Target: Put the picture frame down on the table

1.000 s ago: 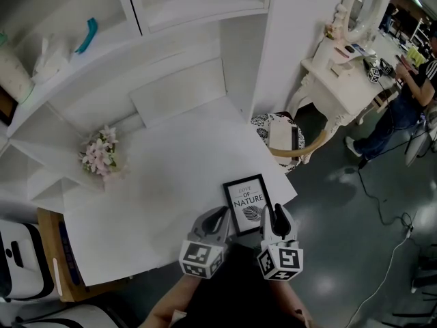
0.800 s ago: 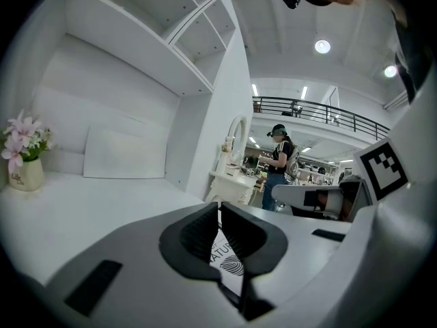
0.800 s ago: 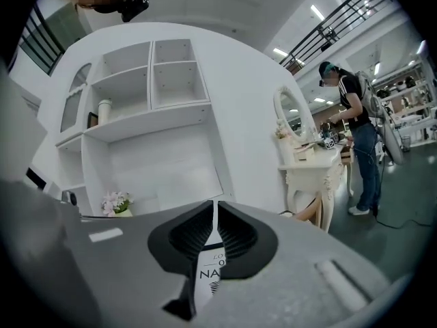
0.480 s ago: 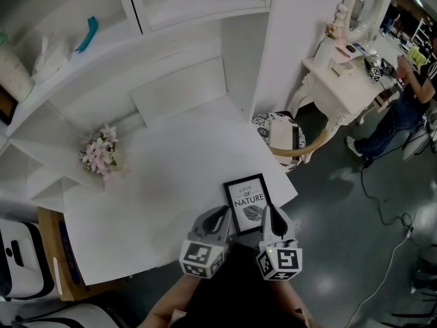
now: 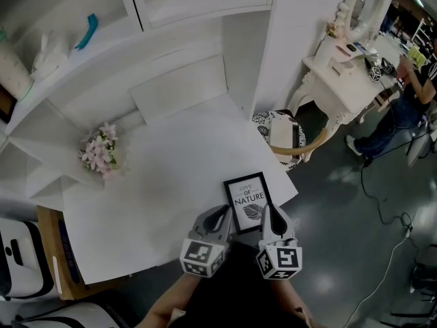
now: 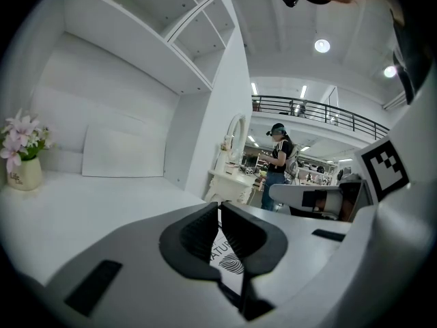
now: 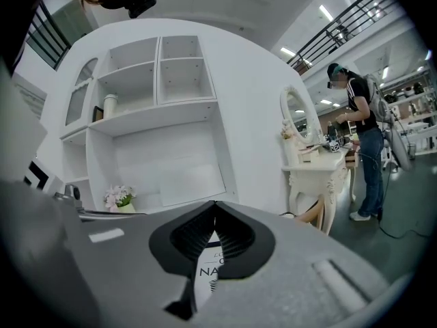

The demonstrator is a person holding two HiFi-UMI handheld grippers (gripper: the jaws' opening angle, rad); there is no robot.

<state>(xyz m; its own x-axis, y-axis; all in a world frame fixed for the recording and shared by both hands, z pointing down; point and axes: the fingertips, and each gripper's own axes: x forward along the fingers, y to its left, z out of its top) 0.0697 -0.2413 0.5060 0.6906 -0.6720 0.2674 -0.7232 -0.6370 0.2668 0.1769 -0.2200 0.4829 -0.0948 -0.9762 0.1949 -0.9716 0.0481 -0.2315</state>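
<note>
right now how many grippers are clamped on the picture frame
2. The left gripper is shut on the picture frame's left edge; the right gripper is shut on its right edge. None hidden.

Left gripper beside right gripper, tilted slightly down, right fingers closed, left apparently too.

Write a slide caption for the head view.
Left gripper and right gripper, jaws together, flank the black picture frame near the edge of the table.

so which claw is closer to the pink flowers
Left. The left claw grips the frame on the edge toward the flowers; the right claw grips the far edge.
</note>
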